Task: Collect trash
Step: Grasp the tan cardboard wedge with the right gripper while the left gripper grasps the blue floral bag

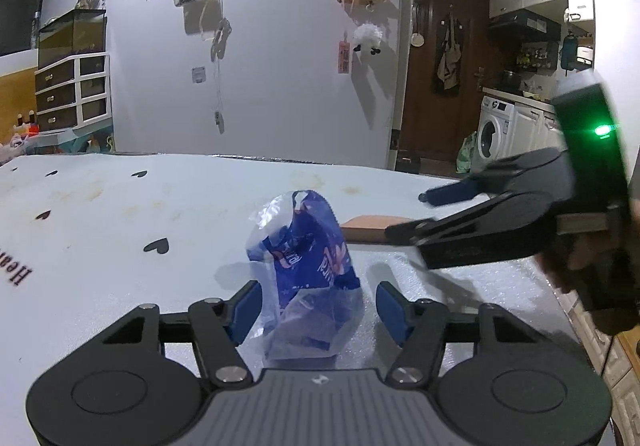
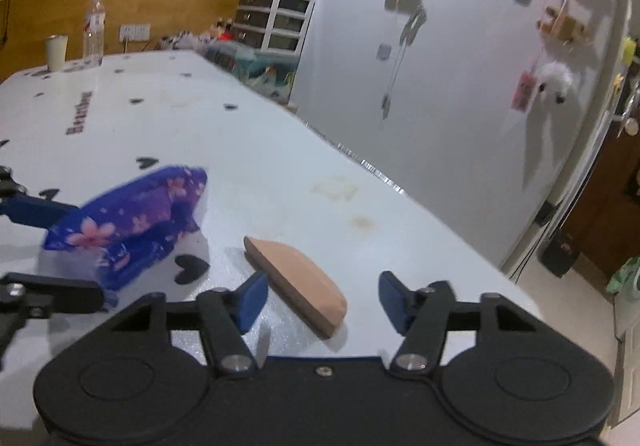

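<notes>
Room: white wall (image 1: 280, 85) hung with photos and ornaments is seen in both views; a washing machine (image 1: 494, 129) and a brown door (image 1: 436, 85) are shown only by the left wrist view, a water bottle (image 2: 94, 27) and a cup (image 2: 56, 51) at the far end only by the right wrist view.
Counter: pale sheet printed with black hearts (image 1: 60, 197), stained in places.
Blue plastic wrapper: crumpled, flower-printed, partly clear (image 1: 308, 270); stood on the counter between the left tongs' blue pads; in the right wrist view it is seen from the side, blurred (image 2: 132, 221).
Left tongs: pads set apart (image 1: 318, 310), the left pad at or against the clear film, the right pad clear of the wrapper; no clamp is seen. Only their tips are caught at the left edge of the right wrist view.
Pink block: wedge-shaped, flat on the counter (image 2: 298, 278); mostly hidden behind the right tongs in the left wrist view (image 1: 372, 228).
Right tongs: pads apart (image 2: 322, 300), the block lying between them nearer the left pad, untouched as far as can be told; seen sideways and blurred from the left wrist view (image 1: 416, 215).
</notes>
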The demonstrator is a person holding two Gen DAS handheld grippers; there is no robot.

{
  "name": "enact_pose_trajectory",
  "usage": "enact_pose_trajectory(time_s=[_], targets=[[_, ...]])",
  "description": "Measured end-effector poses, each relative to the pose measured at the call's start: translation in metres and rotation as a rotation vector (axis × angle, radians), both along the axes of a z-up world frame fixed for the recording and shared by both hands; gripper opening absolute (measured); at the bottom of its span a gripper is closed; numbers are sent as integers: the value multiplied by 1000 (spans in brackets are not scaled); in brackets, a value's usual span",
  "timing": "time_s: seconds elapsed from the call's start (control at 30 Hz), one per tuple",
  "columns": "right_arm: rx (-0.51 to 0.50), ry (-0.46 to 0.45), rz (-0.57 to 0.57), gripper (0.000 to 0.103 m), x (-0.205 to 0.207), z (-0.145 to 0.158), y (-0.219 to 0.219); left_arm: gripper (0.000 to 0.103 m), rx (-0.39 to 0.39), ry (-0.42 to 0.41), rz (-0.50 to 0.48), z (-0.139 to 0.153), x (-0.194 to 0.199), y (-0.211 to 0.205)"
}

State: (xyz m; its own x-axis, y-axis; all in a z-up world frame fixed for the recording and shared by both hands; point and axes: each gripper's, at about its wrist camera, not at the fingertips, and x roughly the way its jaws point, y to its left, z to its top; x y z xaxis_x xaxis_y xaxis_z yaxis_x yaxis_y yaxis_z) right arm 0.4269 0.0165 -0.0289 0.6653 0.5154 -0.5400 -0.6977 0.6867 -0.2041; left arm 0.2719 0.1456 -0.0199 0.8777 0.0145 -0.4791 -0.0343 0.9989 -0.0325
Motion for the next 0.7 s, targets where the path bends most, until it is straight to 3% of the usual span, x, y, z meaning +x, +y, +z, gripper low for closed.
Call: enact_pose_trajectory(time_s=[0.13, 0.23, 0.5, 0.7], targets=[[-5, 36, 16, 46, 5, -8, 4, 63, 1, -2, -3, -1, 1, -2], [5, 32, 11, 26, -1, -9, 4, 63, 1, 3, 10, -2, 2, -1], [73, 74, -83, 24, -58, -10, -20, 57, -53, 18, 40, -5, 7, 9], [110, 134, -50, 24, -110, -6, -35, 50, -92, 32, 30, -7, 10, 14]])
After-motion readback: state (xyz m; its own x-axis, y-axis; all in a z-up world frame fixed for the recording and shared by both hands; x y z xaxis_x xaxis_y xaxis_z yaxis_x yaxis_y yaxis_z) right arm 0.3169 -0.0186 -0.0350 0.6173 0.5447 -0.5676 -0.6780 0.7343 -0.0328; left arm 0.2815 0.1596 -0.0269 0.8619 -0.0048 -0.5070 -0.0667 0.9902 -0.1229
